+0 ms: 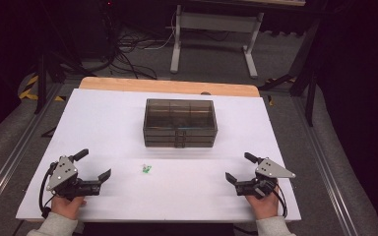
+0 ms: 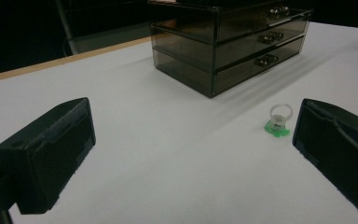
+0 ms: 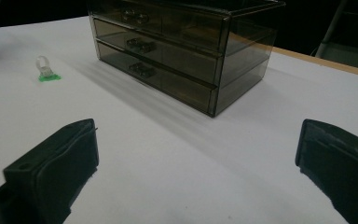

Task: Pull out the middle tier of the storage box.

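White table (image 1: 103, 123), drawer box (image 1: 179, 123), ring (image 1: 146, 169)

You have no writing to read here. The smoked drawer box (image 1: 179, 123) ahead of your left hand-held gripper (image 1: 93, 169) and right hand-held gripper (image 1: 241, 169) bears no label, brand or number. The small ring on its green base (image 2: 278, 122), just beside the left hand-held gripper's far jaw, shows a pale patch too blurred to make out.
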The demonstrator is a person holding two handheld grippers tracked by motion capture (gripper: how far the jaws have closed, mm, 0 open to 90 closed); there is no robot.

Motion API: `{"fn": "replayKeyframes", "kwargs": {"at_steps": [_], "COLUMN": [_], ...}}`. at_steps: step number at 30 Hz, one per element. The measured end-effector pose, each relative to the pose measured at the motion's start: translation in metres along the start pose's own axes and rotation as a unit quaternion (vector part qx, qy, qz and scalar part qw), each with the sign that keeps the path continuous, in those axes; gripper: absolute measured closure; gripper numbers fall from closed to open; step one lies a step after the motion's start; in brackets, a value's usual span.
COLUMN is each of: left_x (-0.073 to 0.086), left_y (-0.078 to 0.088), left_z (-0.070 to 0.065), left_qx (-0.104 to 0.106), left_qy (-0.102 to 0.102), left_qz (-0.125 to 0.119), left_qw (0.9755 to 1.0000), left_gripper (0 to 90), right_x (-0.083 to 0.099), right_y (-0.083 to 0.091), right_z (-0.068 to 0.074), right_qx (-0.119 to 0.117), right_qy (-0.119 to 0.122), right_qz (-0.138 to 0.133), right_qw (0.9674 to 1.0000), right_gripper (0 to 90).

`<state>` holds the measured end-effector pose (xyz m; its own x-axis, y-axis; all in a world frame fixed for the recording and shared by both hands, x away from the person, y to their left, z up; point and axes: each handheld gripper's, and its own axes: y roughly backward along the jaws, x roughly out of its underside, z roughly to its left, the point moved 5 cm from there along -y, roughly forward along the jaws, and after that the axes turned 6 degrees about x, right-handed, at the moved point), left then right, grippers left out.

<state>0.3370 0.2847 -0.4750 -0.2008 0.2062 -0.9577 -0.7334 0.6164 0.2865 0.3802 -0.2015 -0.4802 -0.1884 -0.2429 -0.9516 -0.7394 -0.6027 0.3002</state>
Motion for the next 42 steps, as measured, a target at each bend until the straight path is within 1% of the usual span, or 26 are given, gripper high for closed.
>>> {"fn": "replayKeyframes", "kwargs": {"at_steps": [8, 17, 18, 19, 22, 25, 29, 32, 36, 39, 42], "left_x": [0.000, 0.000, 0.000, 0.000, 0.000, 0.000, 0.000, 0.000, 0.000, 0.000, 0.000], "left_y": [-0.001, -0.001, -0.001, -0.001, -0.001, -0.002, -0.003, -0.003, -0.003, -0.003, -0.003], "left_z": [0.000, 0.000, 0.000, 0.000, -0.001, 0.000, -0.001, -0.001, -0.001, -0.001, -0.001], "left_qx": [-0.001, -0.001, 0.000, 0.000, 0.000, 0.000, -0.001, 0.000, 0.000, 0.001, 0.002], "left_qy": [-0.002, -0.002, -0.002, -0.003, -0.003, -0.002, -0.004, -0.005, -0.004, -0.004, -0.004], "left_qz": [0.002, 0.002, 0.003, 0.004, 0.003, 0.004, 0.009, 0.008, 0.008, 0.008, 0.008], "left_qw": [1.0000, 1.0000, 1.0000, 1.0000, 1.0000, 1.0000, 1.0000, 1.0000, 1.0000, 1.0000, 1.0000], "left_gripper": [0.2, 0.2, 0.2, 0.2, 0.2, 0.2, 0.2, 0.2, 0.2, 0.2, 0.2], "right_x": [0.001, 0.000, 0.000, -0.002, -0.005, -0.011, -0.016, -0.019, -0.026, -0.030, -0.032], "right_y": [-0.001, -0.001, -0.002, -0.002, -0.002, -0.003, -0.005, -0.006, -0.013, -0.020, -0.026], "right_z": [-0.001, 0.000, 0.001, 0.000, -0.001, 0.001, 0.007, 0.010, 0.016, 0.022, 0.028], "right_qx": [0.005, 0.003, 0.001, 0.006, 0.006, 0.001, -0.006, -0.008, -0.022, -0.033, -0.048], "right_qy": [-0.001, 0.001, 0.004, 0.015, 0.015, 0.009, 0.010, 0.010, 0.007, 0.014, 0.014], "right_qz": [0.004, 0.002, 0.002, 0.000, -0.001, 0.000, 0.003, 0.003, 0.000, -0.001, -0.002], "right_qw": [1.0000, 1.0000, 1.0000, 0.9999, 0.9999, 1.0000, 0.9999, 0.9999, 0.9997, 0.9993, 0.9987], "right_gripper": [0.1, 0.0, 0.0, 0.0, 0.0, 0.1, 0.1, 0.1, 0.1, 0.1, 0.1]}}
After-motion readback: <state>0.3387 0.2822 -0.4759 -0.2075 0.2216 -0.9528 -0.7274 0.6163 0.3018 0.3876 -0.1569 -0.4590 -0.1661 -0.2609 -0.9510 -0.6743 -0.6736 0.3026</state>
